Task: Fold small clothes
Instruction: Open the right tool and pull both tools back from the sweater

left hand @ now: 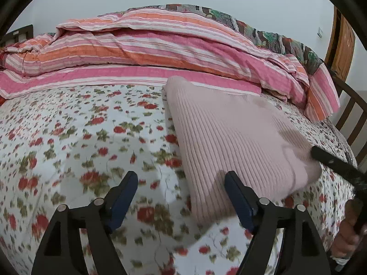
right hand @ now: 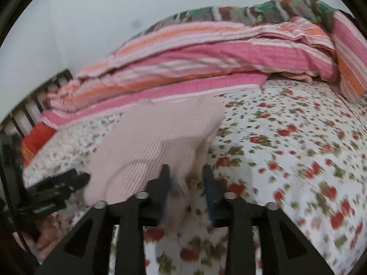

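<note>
Pale pink ribbed knit, a small sweater (left hand: 231,142) by the look of it, lies as a folded oblong on the flowered bedsheet (left hand: 75,137), its far end close to the striped pink and orange quilt (left hand: 146,45) heaped along the wall side of the bed. From the left wrist view, the left gripper (left hand: 181,183) stands wide apart with nothing between its jaws; one blue pad sits over the sheet, the other over the near left edge of the sweater, whether touching the knit I cannot tell. I read that as a hand parked beside the edge, ready to pin or pinch it for the next fold. At the right of this view a black finger of the right gripper (left hand: 330,160) reaches in at the sweater's near right corner.

From the right wrist view, blurred by motion, the right gripper (right hand: 187,176) stands part-open, and a smeared lip of the pink sweater (right hand: 149,142) seems to lie in the gap. The pads do not look to be pressing on it, so I take it as let go or only loosely caught. The left gripper (right hand: 64,181) shows at the left, beside the sweater's other near corner. With both hands at the near edge, the garment looks set for another fold away from the person.
</note>
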`<state>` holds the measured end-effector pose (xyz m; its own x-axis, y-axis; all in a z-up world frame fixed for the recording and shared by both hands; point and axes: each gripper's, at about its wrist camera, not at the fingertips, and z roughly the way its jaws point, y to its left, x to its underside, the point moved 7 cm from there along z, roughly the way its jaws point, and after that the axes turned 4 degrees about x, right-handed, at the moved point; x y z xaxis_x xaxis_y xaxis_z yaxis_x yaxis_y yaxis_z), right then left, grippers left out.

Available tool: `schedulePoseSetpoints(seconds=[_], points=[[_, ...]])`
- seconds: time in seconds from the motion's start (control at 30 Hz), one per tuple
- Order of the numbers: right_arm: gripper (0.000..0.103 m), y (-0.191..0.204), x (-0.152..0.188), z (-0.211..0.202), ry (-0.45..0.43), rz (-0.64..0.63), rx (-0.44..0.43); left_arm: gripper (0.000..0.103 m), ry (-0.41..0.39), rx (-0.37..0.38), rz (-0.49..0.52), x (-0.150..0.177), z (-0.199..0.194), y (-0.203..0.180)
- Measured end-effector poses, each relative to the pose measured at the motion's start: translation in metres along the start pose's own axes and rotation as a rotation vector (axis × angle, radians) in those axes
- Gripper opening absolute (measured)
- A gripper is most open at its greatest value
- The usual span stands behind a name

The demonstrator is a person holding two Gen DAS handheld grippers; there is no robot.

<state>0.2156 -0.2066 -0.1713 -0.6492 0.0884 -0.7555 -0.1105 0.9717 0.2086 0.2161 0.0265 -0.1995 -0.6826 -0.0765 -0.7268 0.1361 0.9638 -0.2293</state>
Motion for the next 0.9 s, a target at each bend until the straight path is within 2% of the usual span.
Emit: schedulePoseSetpoints(seconds=[0.13,0.17,0.27,0.43,0.57,0.6,0.7,0.9], points=[[0.059,-0.007,0.002,-0.030,0.012,-0.006,0.039,0.080,-0.004,-0.040,-0.002,0.003,-0.016,-0.011],[0.061,-0.009,0.002,-0.040,0.014,-0.023,0.077,0.082,-0.007,-0.032,-0.009,0.004,-0.022,-0.015],[0.066,-0.011,-0.002,-0.065,-0.007,-0.056,0.148,0.093,-0.045,-0.072,0.014,0.003,-0.046,-0.031],[0.075,-0.012,-0.010,-0.108,-0.041,-0.056,0.161,0.096,-0.055,-0.108,0.045,-0.003,-0.090,-0.059],[0.094,-0.010,-0.014,-0.140,-0.071,-0.044,0.149,0.101,-0.091,-0.136,0.058,-0.011,-0.122,-0.073],[0.097,-0.010,-0.015,-0.147,-0.082,-0.042,0.149,0.102,-0.102,-0.139,0.059,-0.012,-0.132,-0.078],[0.103,-0.010,-0.016,-0.168,-0.118,-0.049,0.164,0.102,-0.117,-0.146,0.064,-0.013,-0.150,-0.086],[0.103,-0.006,-0.012,-0.195,-0.135,-0.076,0.179,0.102,-0.128,-0.131,0.047,-0.012,-0.173,-0.098]])
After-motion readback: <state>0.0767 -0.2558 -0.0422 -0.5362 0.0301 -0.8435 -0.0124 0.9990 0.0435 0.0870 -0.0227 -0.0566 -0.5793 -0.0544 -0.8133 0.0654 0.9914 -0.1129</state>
